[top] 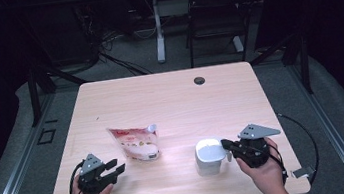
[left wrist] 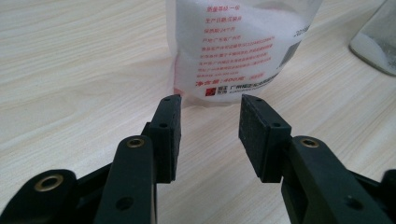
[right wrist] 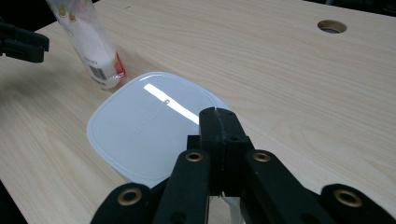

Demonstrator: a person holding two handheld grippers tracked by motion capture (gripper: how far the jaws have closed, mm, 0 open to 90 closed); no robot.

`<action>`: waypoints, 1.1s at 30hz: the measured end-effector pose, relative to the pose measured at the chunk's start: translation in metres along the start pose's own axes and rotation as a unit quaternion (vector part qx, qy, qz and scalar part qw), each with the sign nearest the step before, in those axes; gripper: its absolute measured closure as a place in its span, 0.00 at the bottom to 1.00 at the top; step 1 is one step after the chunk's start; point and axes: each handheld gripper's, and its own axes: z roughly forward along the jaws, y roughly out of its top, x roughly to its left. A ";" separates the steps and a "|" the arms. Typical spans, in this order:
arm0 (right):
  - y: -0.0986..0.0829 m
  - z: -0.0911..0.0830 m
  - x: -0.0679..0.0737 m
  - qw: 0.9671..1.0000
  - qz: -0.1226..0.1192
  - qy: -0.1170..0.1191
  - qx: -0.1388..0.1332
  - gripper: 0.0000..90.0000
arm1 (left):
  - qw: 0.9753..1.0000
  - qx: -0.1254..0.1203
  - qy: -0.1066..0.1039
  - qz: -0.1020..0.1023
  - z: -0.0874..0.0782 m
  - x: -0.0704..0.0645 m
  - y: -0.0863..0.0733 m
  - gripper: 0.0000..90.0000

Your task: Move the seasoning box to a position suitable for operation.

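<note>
On the pale wood-grain table (top: 170, 97), a soft plastic pouch (top: 135, 142) stands left of centre. It is glossy and clear-sided, filled with something white, printed with red text and a barcode, and topped by a small spout cap at its upper right corner. In the left gripper view the pouch's rounded bottom edge (left wrist: 233, 51) sits on the wood just beyond the jaw tips.

The left gripper (top: 115, 168), matte black with brass-coloured pivot bolts and flat, finely textured rubber pads (left wrist: 254, 133), is released: its jaws stand apart with bare table between them, aimed at the base of the pouch but not touching it.

To the right of the pouch, well apart from it, stands a white container (top: 209, 156), a rounded-square tub with a smooth, shiny lid (right wrist: 149, 123) that catches a bright strip of light. The right gripper (top: 226, 145) is clenched, its two jaws pressed flat together at the tub's right edge, above the lid. Whether anything thin is pinched between them cannot be told.

A round cable hole (top: 199, 80) pierces the far side of the tabletop.
</note>
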 end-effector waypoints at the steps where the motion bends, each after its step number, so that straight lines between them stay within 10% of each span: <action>1: 0.000 0.000 0.000 1.000 0.000 0.001 0.000 1.00 | 1.000 0.000 0.000 0.000 0.000 0.000 0.000 0.66; 33: -0.002 -0.002 -0.002 1.000 0.008 0.003 0.001 1.00 | 1.000 0.000 0.000 0.002 0.000 0.000 0.000 0.66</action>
